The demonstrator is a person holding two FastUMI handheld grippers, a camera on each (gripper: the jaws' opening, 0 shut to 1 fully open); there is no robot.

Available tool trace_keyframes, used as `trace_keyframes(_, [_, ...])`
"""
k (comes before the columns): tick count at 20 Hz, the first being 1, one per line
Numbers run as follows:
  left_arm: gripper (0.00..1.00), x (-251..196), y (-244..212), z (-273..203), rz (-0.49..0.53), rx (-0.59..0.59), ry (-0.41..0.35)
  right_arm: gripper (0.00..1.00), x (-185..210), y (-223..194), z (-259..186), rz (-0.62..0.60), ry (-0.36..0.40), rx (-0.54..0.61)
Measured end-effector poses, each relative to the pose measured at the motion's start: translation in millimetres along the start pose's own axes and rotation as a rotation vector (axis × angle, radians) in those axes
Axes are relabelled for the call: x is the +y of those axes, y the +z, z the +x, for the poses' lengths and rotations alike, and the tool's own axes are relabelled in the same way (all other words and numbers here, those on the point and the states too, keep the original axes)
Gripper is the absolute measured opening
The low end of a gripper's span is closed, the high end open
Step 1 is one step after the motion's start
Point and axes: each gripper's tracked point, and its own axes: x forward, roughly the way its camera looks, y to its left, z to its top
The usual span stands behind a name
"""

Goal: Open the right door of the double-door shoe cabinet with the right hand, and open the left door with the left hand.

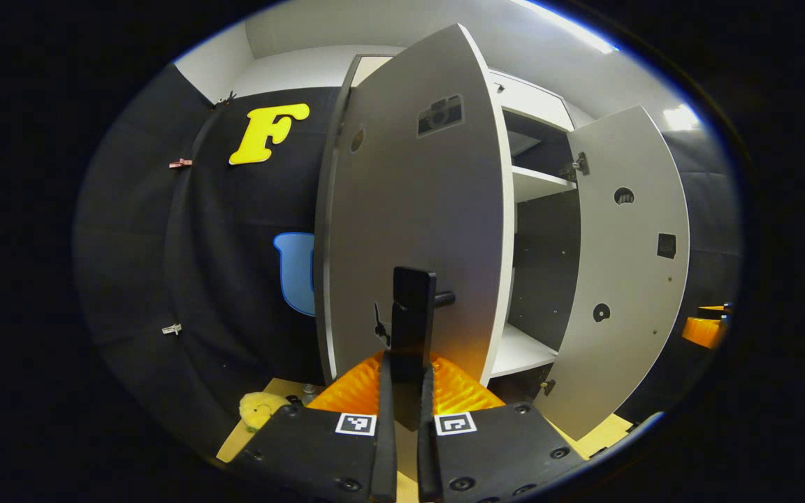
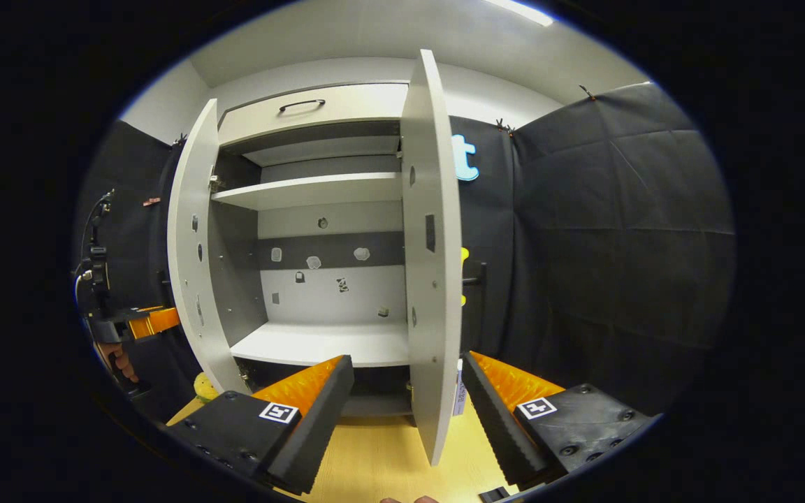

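The grey shoe cabinet [image 2: 318, 188] stands with both doors swung out. In the left gripper view the left door [image 1: 409, 195] faces me, and my left gripper [image 1: 406, 367] is shut on its black upright handle [image 1: 413, 300]. The right door [image 1: 626, 265] hangs open farther right. In the right gripper view the right door [image 2: 434, 279] is edge-on, and my right gripper [image 2: 406, 409] is open with its fingers astride the door's lower edge, apart from it. The door's black handle [image 2: 476, 279] sits just beyond the edge. The left door [image 2: 193, 265] stands open at the left.
White shelves [image 2: 312, 192] and a dotted back panel show inside. A drawer with a black pull [image 2: 301, 105] tops the cabinet. A hand holds the left gripper [image 2: 130, 321] beside the left door. A yellow soft thing [image 1: 259, 409] lies on the wooden floor [image 2: 381, 454].
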Motion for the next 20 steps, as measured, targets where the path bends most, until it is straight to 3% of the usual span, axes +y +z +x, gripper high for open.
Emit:
trace_keyframes(11, [0.15,55,-3,-23,-0.022,0.0,0.013,0.98,36,-8,0,0.011,0.005,0.017])
trace_keyframes(16, [0.14,90,-6,-21,-0.012,0.018,0.053,0.98,54,-5,1,-0.02,0.025,0.011])
trace_keyframes(18, [0.1,103,-5,-20,-0.009,0.014,0.08,0.98,60,-4,2,-0.03,0.031,0.008])
trace_keyframes(19, [0.0,107,-2,-19,-0.012,0.01,0.079,0.98,63,-5,2,-0.031,0.036,0.01])
trace_keyframes(20, [0.05,109,-3,-20,-0.015,0.007,0.079,0.98,66,-5,2,-0.032,0.041,0.01])
